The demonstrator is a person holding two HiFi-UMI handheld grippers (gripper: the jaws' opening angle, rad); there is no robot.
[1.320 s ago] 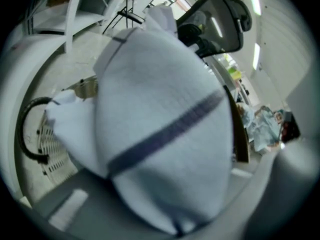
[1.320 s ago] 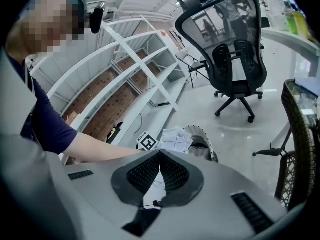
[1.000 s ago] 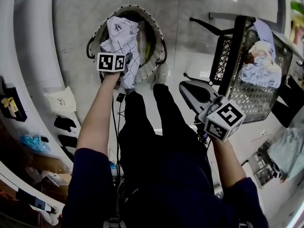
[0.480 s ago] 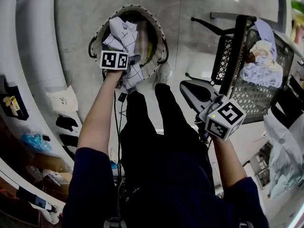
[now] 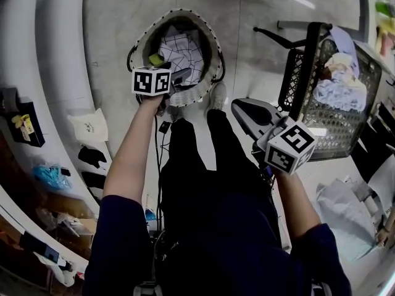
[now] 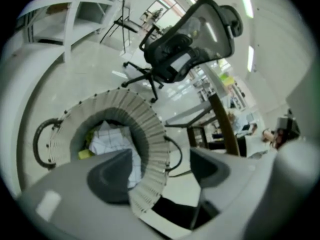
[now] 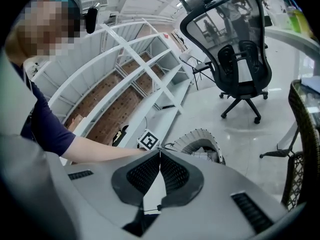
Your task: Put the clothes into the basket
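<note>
Head view, steeply downward onto a pale glossy floor (image 5: 111,36). Upper centre: round woven basket (image 5: 196,95), pleated white wall, dark loop handles at either side. Inside it, a white checked garment (image 5: 182,49), crumpled and wholly within the rim, and a small yellow-green item (image 5: 155,60) against the left inner wall.

Left gripper (image 6: 160,156): above the near edge of the basket, marker cube (image 5: 151,80) overlapping the lower left rim in the head view. Jaws spread wide, having just been opening, nothing between the pads. Basket wall and floor visible through the gap, garment apart from both jaws.

Right gripper (image 7: 160,160): right of centre in the head view, well apart from the round basket. Jaws closed tip to tip, gripping nothing.

Right edge of the head view: black mesh basket (image 5: 333,128) containing more pale clothes (image 5: 336,91). Upper centre of the left gripper view: black mesh-backed office chair (image 6: 190,39) beyond the round basket. Left half of the right gripper view: bare left forearm (image 7: 100,151) and white shelving (image 7: 145,54).
</note>
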